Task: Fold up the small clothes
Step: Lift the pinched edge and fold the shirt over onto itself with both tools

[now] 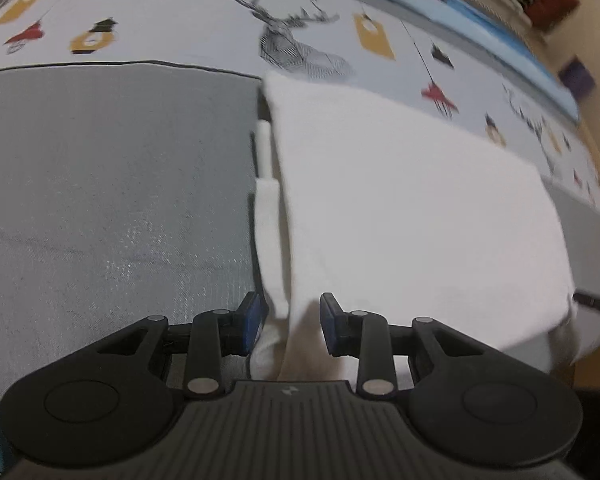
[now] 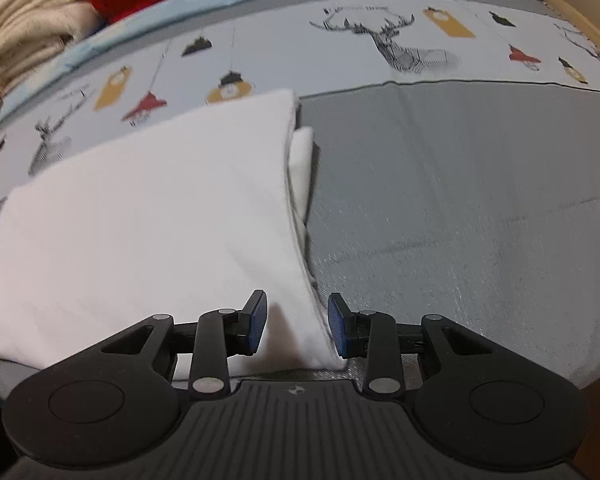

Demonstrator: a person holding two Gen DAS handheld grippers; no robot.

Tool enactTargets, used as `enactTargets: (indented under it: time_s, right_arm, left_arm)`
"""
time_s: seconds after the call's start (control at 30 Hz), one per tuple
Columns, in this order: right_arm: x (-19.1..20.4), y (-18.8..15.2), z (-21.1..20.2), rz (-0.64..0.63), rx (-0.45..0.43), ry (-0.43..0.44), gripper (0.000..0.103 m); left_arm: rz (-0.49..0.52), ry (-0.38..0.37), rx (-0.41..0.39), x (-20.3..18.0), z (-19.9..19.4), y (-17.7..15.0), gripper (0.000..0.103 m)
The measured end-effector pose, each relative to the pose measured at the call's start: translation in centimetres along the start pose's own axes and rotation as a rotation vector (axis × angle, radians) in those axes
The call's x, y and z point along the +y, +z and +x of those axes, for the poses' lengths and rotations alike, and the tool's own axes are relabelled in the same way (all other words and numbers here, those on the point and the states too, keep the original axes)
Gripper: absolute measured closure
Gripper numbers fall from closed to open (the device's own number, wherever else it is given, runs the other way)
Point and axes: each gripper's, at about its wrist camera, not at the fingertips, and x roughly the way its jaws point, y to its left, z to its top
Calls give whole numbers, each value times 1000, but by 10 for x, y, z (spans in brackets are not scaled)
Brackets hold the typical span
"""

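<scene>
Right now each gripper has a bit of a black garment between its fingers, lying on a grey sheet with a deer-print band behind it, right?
Not quite: the garment is white, not black, as both wrist views show. The rest stands: the left gripper and the right gripper each have its edge between their fingers, and it lies on the grey sheet with the deer-print band behind.

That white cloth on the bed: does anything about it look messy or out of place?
Mostly tidy. The white cloth lies folded on the grey sheet, but a strip of an under layer pokes out past its folded edge, so the layers aren't lined up. Nothing looks spilled or torn.
</scene>
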Motion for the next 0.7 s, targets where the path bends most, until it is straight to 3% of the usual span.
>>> enactTargets:
  time_s: [0.1, 0.2, 0.27, 0.3, 0.37, 0.43, 0.5, 0.6, 0.7]
  right_arm:
    - [0, 0, 4, -10, 16, -4, 68]
    - [1, -2, 9, -26, 38, -11, 69]
    - [1, -2, 13, -38, 54, -8, 80]
    - [2, -3, 13, -45, 58, -10, 94]
    - [0, -2, 9, -42, 41, 9, 98]
    - [-7, 0, -3, 1, -10, 45, 100]
    - [-17, 1, -11, 53, -32, 76, 100]
    - [-21, -5, 2, 39, 70, 36, 100]
    - [-16, -11, 10, -12, 132, 12, 99]
  left_arm:
    - [49, -14, 20, -4, 4, 0, 70]
    - [81, 8, 51, -6, 10, -2, 82]
    - [99, 16, 57, -7, 12, -1, 96]
    - [103, 16, 47, -7, 10, -1, 97]
    - [62, -1, -32, 0, -4, 3, 100]
    - [32, -43, -67, 7, -14, 5, 101]
    - [62, -14, -8, 7, -6, 1, 101]
    - [154, 17, 97, -3, 12, -8, 100]
    - [96, 12, 97, 6, 12, -6, 95]
